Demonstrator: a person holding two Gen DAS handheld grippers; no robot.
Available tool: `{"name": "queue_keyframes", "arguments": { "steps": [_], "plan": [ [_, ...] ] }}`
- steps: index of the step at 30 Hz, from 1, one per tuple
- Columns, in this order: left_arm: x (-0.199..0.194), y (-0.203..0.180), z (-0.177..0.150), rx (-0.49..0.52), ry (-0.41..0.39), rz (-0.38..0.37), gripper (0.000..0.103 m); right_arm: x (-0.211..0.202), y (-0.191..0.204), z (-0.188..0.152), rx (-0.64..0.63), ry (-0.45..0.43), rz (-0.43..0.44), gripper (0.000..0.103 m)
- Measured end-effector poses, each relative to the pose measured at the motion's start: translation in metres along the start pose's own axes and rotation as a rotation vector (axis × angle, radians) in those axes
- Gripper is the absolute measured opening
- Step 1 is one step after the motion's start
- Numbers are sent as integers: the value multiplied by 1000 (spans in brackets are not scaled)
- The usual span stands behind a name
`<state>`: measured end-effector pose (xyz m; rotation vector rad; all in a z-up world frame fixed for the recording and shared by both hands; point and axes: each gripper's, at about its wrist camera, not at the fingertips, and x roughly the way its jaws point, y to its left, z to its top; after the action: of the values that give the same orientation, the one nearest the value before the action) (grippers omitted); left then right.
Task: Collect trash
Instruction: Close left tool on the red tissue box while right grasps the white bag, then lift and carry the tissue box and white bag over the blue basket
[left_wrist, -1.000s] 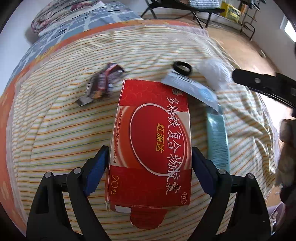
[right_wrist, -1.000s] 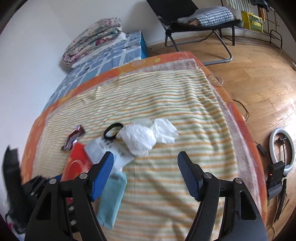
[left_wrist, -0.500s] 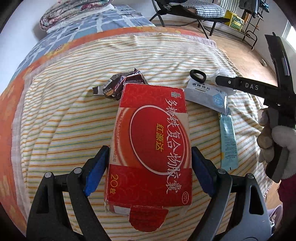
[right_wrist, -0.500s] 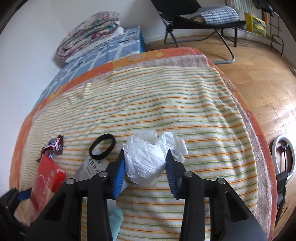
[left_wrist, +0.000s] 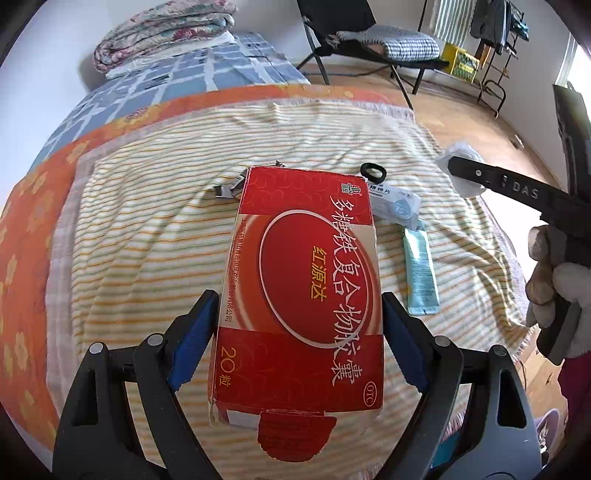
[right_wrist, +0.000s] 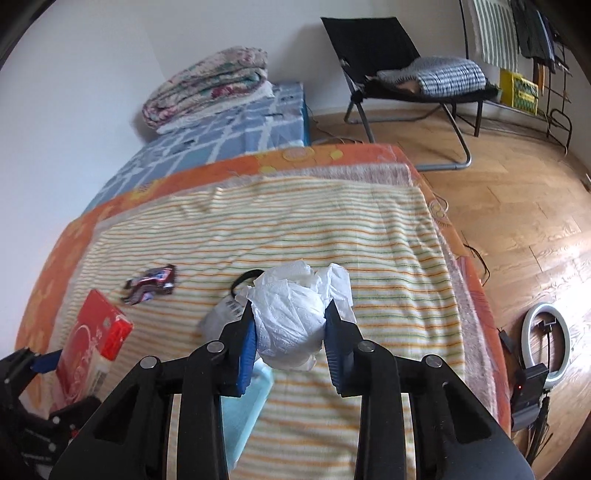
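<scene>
Two grippers are both loaded: the left gripper (left_wrist: 297, 325) clamps a red box (left_wrist: 303, 288) between its blue pads, lifted above the striped blanket (left_wrist: 147, 229), while the right gripper (right_wrist: 290, 341) squeezes a crumpled white tissue (right_wrist: 291, 317) held off the bed. Below on the blanket lie a candy wrapper (right_wrist: 151, 282), a black ring (left_wrist: 373, 171), a white packet (left_wrist: 397, 201) and a pale blue sachet (left_wrist: 421, 271).
</scene>
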<state>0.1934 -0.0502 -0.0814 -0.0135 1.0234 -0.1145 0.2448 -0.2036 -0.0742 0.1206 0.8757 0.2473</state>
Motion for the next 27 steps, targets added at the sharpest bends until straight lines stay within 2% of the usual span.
{"name": "queue_keyframes", "arguments": {
  "steps": [11, 18, 27],
  "plan": [
    [-65, 4, -46, 12, -61, 15, 88, -67, 37, -25, -61, -46, 77, 30],
    [-108, 5, -84, 19, -98, 36, 88, -105, 68, -52, -130, -58, 126, 30],
    [-143, 0, -131, 30, -110, 39, 88, -149, 101, -94, -214, -62, 176, 31]
  ]
}}
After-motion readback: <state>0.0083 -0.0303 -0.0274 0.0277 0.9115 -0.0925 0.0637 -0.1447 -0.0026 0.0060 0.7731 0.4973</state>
